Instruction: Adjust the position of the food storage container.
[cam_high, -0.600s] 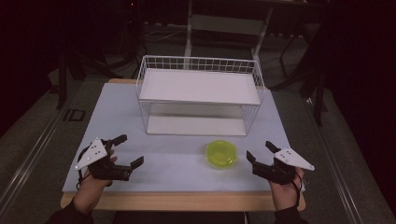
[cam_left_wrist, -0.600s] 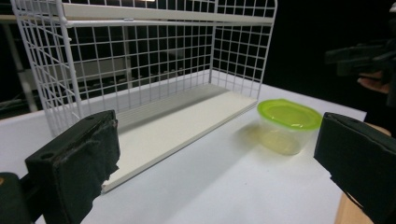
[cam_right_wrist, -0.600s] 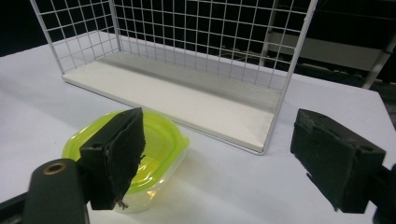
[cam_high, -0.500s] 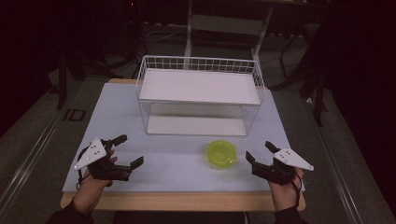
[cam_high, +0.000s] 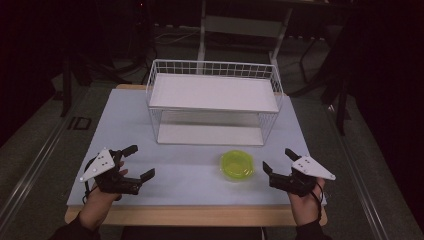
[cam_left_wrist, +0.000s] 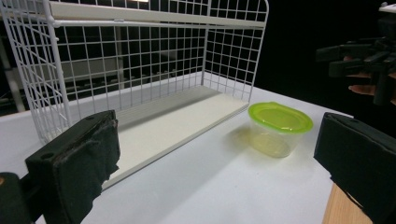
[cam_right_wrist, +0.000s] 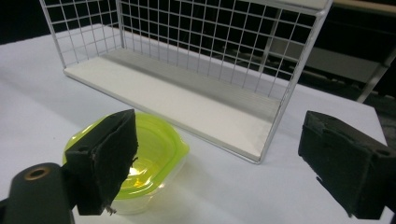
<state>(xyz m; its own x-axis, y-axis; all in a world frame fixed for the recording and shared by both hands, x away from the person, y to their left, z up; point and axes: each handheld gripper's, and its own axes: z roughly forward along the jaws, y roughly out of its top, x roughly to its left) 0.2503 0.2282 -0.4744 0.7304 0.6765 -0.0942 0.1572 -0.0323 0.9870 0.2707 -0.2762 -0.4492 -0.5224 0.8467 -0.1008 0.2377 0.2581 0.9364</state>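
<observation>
Worktop (cam_high: 200, 175) of pale grey carries a white wire-mesh two-tier shelf rack (cam_high: 215, 95) toward its far edge in the high view, with a small clear plastic tub with a lime-green lid (cam_high: 237, 165) near the front edge, right of centre. Left claw (cam_high: 134, 162) hovers near the front left corner, jaws apart and holding nothing; right claw (cam_high: 277, 161) sits just right of the tub, jaws apart too.

Left claw view: tub (cam_left_wrist: 279, 128) stands beside the rack's (cam_left_wrist: 140, 70) lower board, right claw (cam_left_wrist: 357, 58) beyond it.

Right claw view: tub (cam_right_wrist: 154, 158) lies partly behind the left-hand jaw, untouched, before the rack (cam_right_wrist: 196, 51).
</observation>
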